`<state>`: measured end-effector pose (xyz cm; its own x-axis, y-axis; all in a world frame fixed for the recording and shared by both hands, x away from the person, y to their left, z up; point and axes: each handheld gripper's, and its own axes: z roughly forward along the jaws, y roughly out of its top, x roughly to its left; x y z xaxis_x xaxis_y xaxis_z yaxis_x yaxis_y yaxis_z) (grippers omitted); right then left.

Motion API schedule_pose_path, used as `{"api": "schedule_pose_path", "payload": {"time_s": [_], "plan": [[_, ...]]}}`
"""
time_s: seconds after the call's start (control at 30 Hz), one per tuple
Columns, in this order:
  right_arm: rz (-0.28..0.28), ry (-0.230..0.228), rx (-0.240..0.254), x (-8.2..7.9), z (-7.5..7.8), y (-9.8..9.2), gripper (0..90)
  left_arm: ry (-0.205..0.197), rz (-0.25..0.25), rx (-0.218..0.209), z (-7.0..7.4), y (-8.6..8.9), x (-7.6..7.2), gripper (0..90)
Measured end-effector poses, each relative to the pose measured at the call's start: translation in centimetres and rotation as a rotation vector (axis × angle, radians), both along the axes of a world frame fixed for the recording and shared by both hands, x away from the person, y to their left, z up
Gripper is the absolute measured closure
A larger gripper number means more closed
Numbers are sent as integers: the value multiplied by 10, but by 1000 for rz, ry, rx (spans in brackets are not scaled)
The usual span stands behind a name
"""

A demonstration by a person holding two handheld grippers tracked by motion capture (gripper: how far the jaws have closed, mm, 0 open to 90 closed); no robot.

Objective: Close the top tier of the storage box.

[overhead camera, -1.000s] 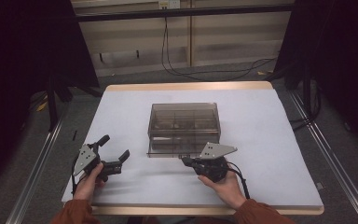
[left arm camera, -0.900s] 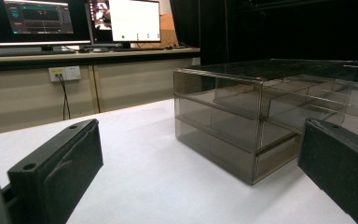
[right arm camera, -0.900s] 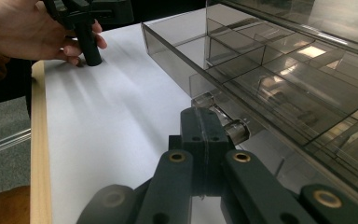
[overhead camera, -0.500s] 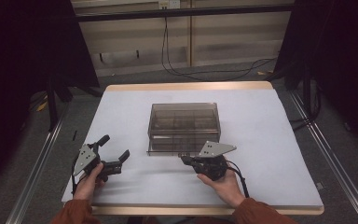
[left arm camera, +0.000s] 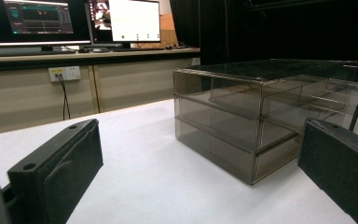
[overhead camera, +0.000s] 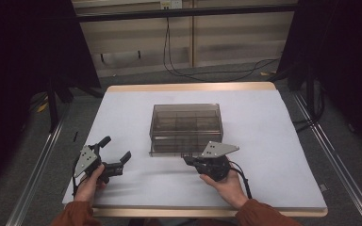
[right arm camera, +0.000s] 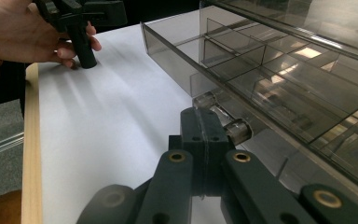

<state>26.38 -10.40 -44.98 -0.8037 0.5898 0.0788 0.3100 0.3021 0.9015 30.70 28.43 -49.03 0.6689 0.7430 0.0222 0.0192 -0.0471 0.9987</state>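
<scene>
My right gripper (overhead camera: pixel 190 161) has its jaws clenched, apparently around the clear knob (right arm camera: pixel 223 122) of the bottom drawer (right arm camera: pixel 242 65). My left gripper (overhead camera: pixel 118 157) is released near the desk's (overhead camera: pixel 283 155) front-left corner. The smoky drawer box (overhead camera: pixel 186 127) sits mid-desk.

A: The drawer box (overhead camera: pixel 186 128) on the table looks like smoked, see-through plastic, glossy, with a clear glossy knob (right arm camera: pixel 235 129).

B: And the table (overhead camera: pixel 283 141)?

A: A matt white sheet, smooth, over a pale wooden edge (right arm camera: pixel 30 140).

B: The left gripper (overhead camera: pixel 118 162) and right gripper (overhead camera: pixel 188 161)?

A: Matt black plastic, jaw pads faintly grainy; each top plate (overhead camera: pixel 219 149) is dull grey metal.
</scene>
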Motion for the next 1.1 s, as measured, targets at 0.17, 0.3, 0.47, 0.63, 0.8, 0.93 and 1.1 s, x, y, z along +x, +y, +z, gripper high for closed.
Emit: {"api": "schedule_pose_path", "payload": {"time_s": [0.17,0.3,0.47,0.63,0.8,0.93,1.1], "plan": [[-5,3,3,1,-1,1,900,0,0,0,0,0,0,0],[0,4,-2,2,-3,3,900,0,0,-1,0,0,0,0],[-6,3,-4,3,-2,3,900,-1,0,-1,0,0,0,0],[-3,0,-3,4,-2,3,900,1,0,-10,0,-1,0,0],[-11,-2,2,5,0,1,900,0,0,-2,0,0,0,0],[-10,3,-4,5,-2,1,900,0,0,0,0,0,0,0],[-4,-1,1,7,-1,2,900,1,-1,-9,0,0,0,0]]}}
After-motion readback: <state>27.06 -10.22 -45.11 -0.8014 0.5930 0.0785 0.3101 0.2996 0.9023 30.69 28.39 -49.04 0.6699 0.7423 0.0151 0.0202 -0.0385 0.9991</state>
